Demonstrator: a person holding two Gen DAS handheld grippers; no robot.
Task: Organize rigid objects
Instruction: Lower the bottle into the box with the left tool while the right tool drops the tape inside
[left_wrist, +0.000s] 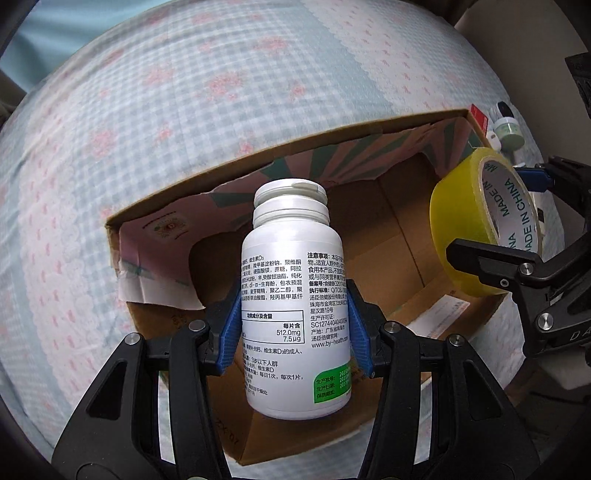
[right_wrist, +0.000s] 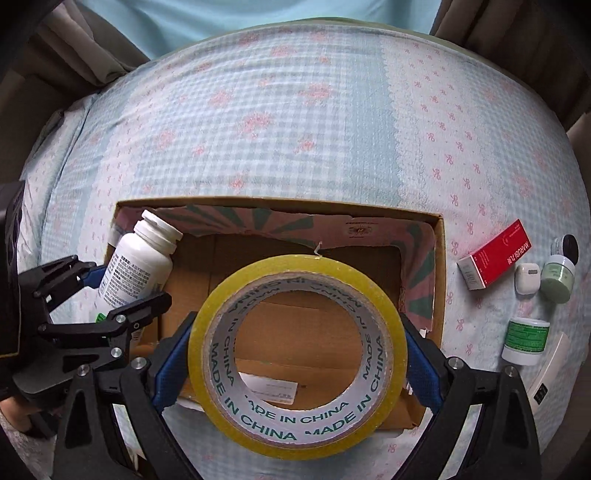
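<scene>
My left gripper (left_wrist: 293, 325) is shut on a white pill bottle (left_wrist: 291, 295) with Chinese print, held above the open cardboard box (left_wrist: 402, 236). My right gripper (right_wrist: 297, 354) is shut on a yellow tape roll (right_wrist: 295, 432) marked MADE IN CHINA, held over the same box (right_wrist: 439, 273). In the right wrist view the left gripper (right_wrist: 122, 291) and its bottle (right_wrist: 138, 264) are at the box's left end. In the left wrist view the tape roll (left_wrist: 465, 221) and right gripper (left_wrist: 506, 221) are at the box's right side.
The box lies on a bed with a checked floral sheet (right_wrist: 295, 122). Right of the box lie a red carton (right_wrist: 495, 254), a white earbud case (right_wrist: 526, 278), a pale green jar (right_wrist: 557, 277), a white green-label jar (right_wrist: 524, 339) and a white bar (right_wrist: 550, 369).
</scene>
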